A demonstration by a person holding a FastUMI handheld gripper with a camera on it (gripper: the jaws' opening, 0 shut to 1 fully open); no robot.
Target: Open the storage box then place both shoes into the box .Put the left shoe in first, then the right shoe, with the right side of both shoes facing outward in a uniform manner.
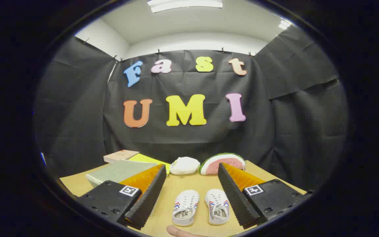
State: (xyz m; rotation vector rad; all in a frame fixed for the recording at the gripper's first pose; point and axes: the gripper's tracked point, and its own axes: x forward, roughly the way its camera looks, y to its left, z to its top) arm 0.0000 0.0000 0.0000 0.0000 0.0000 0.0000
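Note:
Two small white shoes with red and blue side stripes stand side by side on the wooden table, toes pointing away from me. The left shoe (185, 207) and the right shoe (218, 206) lie between my fingers, low in the gripper view. My gripper (192, 171) is open and holds nothing; its fingertips (161, 168) reach out above the table past the shoes. A flat grey-green storage box (118, 171) with its lid down sits beyond the left finger, partly hidden by it.
A white plush toy (185, 165) and a watermelon-slice toy (223, 162) lie at the back of the table (192, 184). A tan book (121, 155) and a yellow sheet (148, 159) rest behind the box. A person's fingertip (178, 231) shows at the near table edge.

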